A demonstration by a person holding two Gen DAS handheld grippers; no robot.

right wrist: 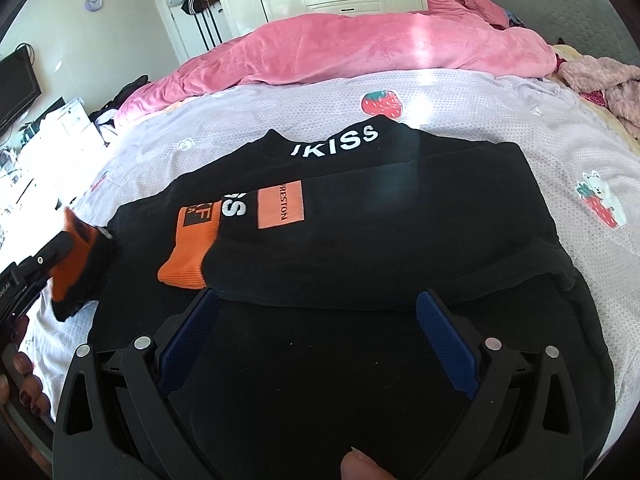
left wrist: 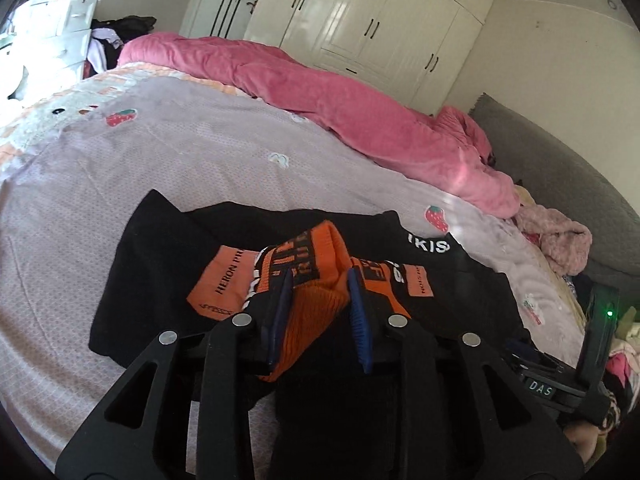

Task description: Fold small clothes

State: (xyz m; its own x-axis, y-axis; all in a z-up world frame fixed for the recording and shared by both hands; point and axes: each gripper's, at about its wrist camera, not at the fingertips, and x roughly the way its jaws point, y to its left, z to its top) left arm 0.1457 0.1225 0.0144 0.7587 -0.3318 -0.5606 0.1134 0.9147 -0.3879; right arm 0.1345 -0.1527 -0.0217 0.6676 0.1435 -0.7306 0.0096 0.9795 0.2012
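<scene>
Tongs first: we see the left gripper (left wrist: 320,276) tilted downward, its blue ribbed pads (left wrist: 358,300) either side of an orange knit cuff (left wrist: 316,300), grip on it unclear. Right gripper (right wrist: 316,300) hangs released, jaws wide, over the black sweater (right wrist: 400,240). Sweater lies folded on the lilac quilted bedspread (right wrist: 440,120), with a pink fleece blanket (right wrist: 360,48) beyond.

1 black shirt (right wrist: 360,240), 2 grippers (left wrist: 320,280) (right wrist: 316,300)

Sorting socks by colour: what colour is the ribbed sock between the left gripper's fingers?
Orange ribbed sock with black lettered bands; clearest in the left wrist view.
</scene>
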